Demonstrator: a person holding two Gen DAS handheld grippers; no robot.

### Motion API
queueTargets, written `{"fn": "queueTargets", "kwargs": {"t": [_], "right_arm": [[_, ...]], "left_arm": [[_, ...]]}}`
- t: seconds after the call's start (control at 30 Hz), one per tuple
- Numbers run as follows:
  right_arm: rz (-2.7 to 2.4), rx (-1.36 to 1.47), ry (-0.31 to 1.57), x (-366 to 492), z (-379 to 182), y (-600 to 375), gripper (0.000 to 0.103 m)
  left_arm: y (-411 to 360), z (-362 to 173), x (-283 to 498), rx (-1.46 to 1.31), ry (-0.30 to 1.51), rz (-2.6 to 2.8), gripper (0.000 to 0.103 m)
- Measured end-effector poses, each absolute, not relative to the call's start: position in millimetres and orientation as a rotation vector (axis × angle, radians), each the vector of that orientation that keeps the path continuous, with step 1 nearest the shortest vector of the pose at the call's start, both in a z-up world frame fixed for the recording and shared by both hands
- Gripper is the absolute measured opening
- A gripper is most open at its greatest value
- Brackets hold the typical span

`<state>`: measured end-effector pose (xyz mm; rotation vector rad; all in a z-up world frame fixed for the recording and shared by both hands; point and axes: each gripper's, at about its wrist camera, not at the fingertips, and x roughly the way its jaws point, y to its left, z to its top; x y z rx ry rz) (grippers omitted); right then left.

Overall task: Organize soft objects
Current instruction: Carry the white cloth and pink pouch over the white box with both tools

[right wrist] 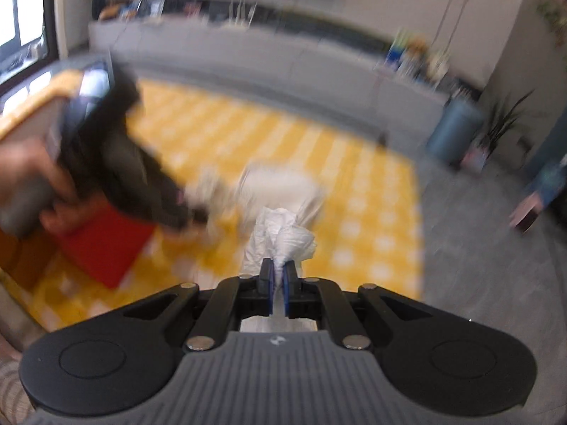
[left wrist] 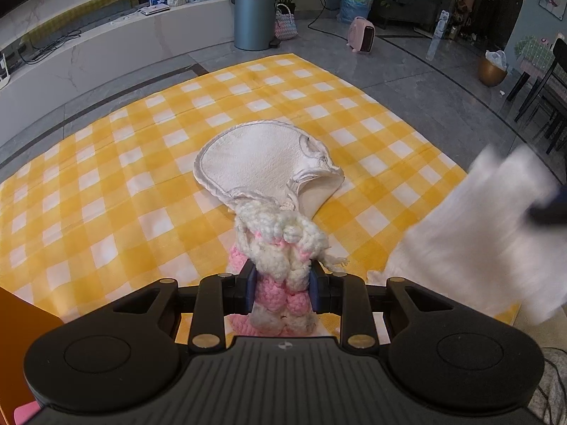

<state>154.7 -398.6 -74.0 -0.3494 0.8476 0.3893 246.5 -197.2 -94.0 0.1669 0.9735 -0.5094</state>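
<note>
The pink-and-cream chunky crocheted yarn piece (left wrist: 280,265) sits between the jaws of the left gripper (left wrist: 282,285), which are narrowed onto it and hold it; its long axis runs along the gripper's pointing line, toward 12 o'clock in the left wrist view. Its far end touches or overlaps the near edge of the white terry bath mitt with satin trim (left wrist: 264,163), which lies flat on the yellow-and-white checked cloth (left wrist: 106,177) spread over the grey floor. The mitt lies directly at 12 o'clock from the left jaws, its long axis roughly in line with the yarn piece, so the left hand is judged the nearer one for any move onto it. The right gripper (right wrist: 280,276) has its jaws closed tight on a bunched white thin fabric (right wrist: 283,237), which hangs clear of the cloth; in the left wrist view it appears blurred at 3 o'clock. In the blurred right wrist view, a red flat-sided box (right wrist: 106,248) stands at 9 o'clock, a probable destination, though this cannot be confirmed.
</note>
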Motion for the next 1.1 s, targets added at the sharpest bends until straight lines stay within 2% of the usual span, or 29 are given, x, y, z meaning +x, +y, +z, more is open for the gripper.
{"fn": "queueTargets", "kwargs": {"t": [0.13,0.17,0.23,0.27,0.3,0.33,0.37,0.4,0.47,0.6,1.1], "right_arm": [[0.450,-0.367,0.947,166.3,-134.7,-383.3,0.006],[0.457,-0.369,0.956,168.6,-141.9,-380.1,0.012],[0.456,-0.347,0.979,172.3,-150.4,-382.6,0.043],[0.440,-0.336,0.998,174.8,-153.4,-384.1,0.065],[0.426,-0.332,1.015,176.8,-153.9,-385.3,0.071],[0.421,-0.336,1.025,178.6,-156.1,-386.1,0.071],[0.416,-0.342,1.032,179.4,-158.5,-385.9,0.077],[0.401,-0.350,1.039,181.5,-160.9,-385.9,0.089],[0.357,-0.346,1.049,184.6,-166.8,-385.4,0.097],[0.351,-0.272,1.108,195.7,-179.2,-389.6,0.097],[0.459,-0.441,1.126,189.6,-201.1,-358.3,0.100]], "left_arm": [[-183.1,-73.2,223.2,0.102,0.806,-0.611,0.032],[-176.7,-68.3,219.7,0.060,0.787,-0.632,0.032],[-166.3,-59.8,218.6,-0.018,0.807,-0.637,0.032],[-163.0,-54.7,217.0,-0.030,0.804,-0.627,0.032],[-159.4,-48.8,213.9,-0.030,0.785,-0.616,0.032],[-156.1,-42.5,210.3,-0.023,0.761,-0.603,0.032],[-152.6,-35.9,207.2,-0.020,0.741,-0.588,0.032],[-148.3,-29.7,205.3,-0.029,0.726,-0.570,0.032],[-140.4,-19.2,203.9,-0.072,0.707,-0.551,0.032],[-133.8,-6.9,201.7,-0.088,0.692,-0.522,0.032],[-135.4,-3.5,195.5,-0.085,0.686,-0.448,0.032]]}}
